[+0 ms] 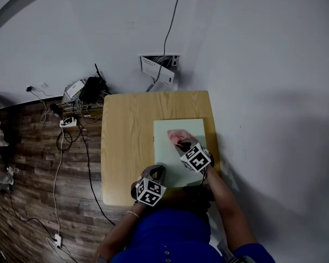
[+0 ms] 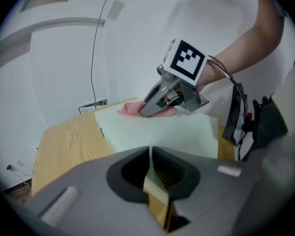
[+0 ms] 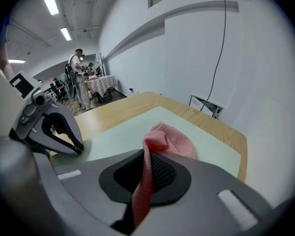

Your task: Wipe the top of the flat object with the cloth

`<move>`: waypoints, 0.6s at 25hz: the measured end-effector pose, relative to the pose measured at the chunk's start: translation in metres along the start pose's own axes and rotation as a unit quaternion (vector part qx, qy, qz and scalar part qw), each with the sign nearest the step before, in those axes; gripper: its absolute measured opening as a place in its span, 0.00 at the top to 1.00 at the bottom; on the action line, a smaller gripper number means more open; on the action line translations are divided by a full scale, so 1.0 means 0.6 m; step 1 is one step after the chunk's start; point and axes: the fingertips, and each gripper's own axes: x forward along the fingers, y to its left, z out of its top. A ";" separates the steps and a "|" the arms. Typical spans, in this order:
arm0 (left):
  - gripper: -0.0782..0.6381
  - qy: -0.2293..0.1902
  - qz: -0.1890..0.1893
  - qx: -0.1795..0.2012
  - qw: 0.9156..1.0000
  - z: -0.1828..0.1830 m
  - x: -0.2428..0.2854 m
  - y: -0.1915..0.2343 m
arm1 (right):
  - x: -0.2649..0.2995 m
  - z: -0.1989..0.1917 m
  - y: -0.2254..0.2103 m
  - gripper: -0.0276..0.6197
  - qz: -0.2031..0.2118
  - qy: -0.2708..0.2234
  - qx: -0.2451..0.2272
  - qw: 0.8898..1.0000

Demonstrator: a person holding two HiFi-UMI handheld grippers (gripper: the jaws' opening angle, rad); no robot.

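Observation:
A pale green flat board (image 1: 178,163) lies on the right half of a wooden table (image 1: 126,141). On the board's far part rests a pink mesh cloth (image 1: 176,136), and my right gripper (image 1: 183,146) is shut on it. In the right gripper view the cloth (image 3: 169,140) runs from between the jaws of that gripper (image 3: 146,154) and bunches on the board (image 3: 123,132). My left gripper (image 1: 156,174) is shut at the board's near left corner, with nothing clearly held. The left gripper view looks past that gripper's own closed tips (image 2: 151,149) across the board (image 2: 152,132) to the cloth (image 2: 129,109) under the right gripper (image 2: 147,109).
White walls stand close behind and to the right of the table. A wall box (image 1: 160,67) with a cable sits behind it. Power strips and cables (image 1: 68,122) lie on the wooden floor at the left. A person (image 3: 78,77) stands far off.

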 end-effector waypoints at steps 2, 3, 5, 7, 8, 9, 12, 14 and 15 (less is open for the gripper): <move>0.86 0.000 0.000 0.000 1.000 0.000 -0.001 0.000 | -0.006 -0.004 -0.007 0.94 -0.004 -0.003 0.001 1.000; 0.86 0.000 0.000 0.000 1.000 0.000 -0.002 0.001 | -0.009 -0.009 -0.011 0.94 -0.007 -0.001 0.006 1.000; 0.86 0.000 0.001 0.000 1.000 0.000 -0.002 0.001 | -0.016 -0.024 -0.022 0.94 -0.019 0.007 0.021 1.000; 0.86 -0.001 0.002 -0.001 1.000 -0.001 0.000 0.000 | -0.023 -0.035 -0.033 0.94 -0.030 0.010 0.029 0.999; 0.86 -0.001 0.002 -0.001 1.000 -0.001 0.000 -0.001 | -0.027 -0.040 -0.037 0.94 -0.034 0.011 0.031 0.999; 0.86 -0.001 0.002 -0.001 1.000 -0.001 -0.001 -0.001 | -0.031 -0.043 -0.041 0.94 -0.038 0.011 0.034 0.999; 0.86 -0.001 0.002 -0.001 1.000 0.000 -0.002 -0.001 | -0.042 -0.054 -0.052 0.94 -0.050 0.012 0.043 0.998; 0.86 -0.001 0.002 -0.001 1.000 0.001 -0.001 -0.001 | -0.047 -0.062 -0.060 0.94 -0.056 0.013 0.050 0.997; 0.86 -0.001 0.003 -0.001 1.000 0.001 -0.001 0.000 | -0.050 -0.067 -0.063 0.94 -0.059 0.013 0.052 0.997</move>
